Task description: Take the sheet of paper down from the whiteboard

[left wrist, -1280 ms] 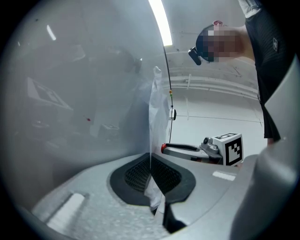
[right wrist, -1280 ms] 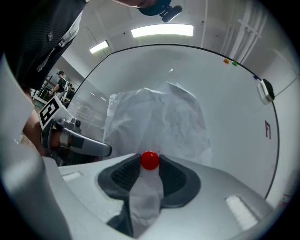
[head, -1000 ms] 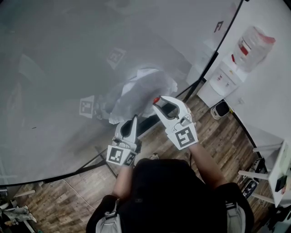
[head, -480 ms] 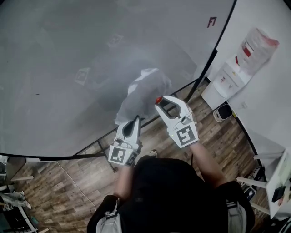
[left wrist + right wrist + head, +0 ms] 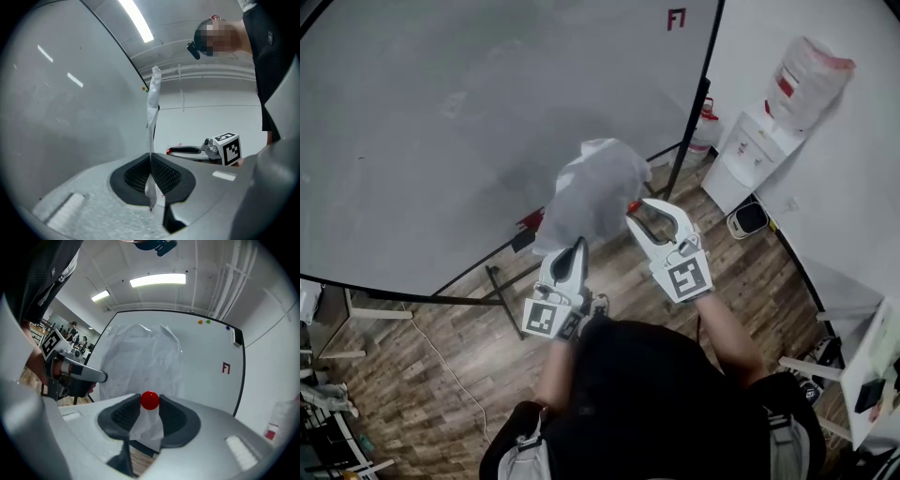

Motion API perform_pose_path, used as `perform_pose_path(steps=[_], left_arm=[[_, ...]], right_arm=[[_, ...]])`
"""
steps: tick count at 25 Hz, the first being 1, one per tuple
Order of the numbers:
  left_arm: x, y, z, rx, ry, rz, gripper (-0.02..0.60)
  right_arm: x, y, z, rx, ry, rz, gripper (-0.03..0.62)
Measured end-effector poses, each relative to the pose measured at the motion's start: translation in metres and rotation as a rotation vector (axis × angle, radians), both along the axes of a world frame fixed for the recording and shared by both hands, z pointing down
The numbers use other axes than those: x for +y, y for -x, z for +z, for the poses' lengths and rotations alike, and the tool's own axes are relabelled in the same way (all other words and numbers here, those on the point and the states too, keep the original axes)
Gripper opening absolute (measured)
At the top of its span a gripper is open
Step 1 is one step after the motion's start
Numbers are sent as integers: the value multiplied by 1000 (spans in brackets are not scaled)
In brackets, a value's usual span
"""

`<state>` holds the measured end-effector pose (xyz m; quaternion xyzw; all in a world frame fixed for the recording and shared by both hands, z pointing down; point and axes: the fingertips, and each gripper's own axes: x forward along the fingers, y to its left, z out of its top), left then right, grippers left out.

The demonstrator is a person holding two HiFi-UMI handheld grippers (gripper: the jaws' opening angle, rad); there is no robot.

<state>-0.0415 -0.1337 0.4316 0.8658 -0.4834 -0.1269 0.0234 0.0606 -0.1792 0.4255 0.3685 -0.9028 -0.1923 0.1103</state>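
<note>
Sheet of paper (image 5: 595,187): crumpled, white, off the whiteboard (image 5: 441,141), held in the air before it above the wood floor (image 5: 441,375). Left gripper (image 5: 578,246): fingers closed tight on the paper's lower edge. Right gripper (image 5: 636,208): fingers clamped on a red ball (image 5: 150,400) with the paper's corner pinched alongside.

Sheet of paper (image 5: 592,187) between left claw (image 5: 578,244) and right claw (image 5: 637,208), before the whiteboard (image 5: 441,141).
</note>
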Motion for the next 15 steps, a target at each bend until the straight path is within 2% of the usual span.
perform_pose_path(steps=[9,15], left_arm=[[67,-73,4,13,13,-23,9],[102,-104,7,21,38,-32,9]], right_arm=[[67,-80,12,-20,19,-15,130],[103,-114,23,-49,47,-20,130]])
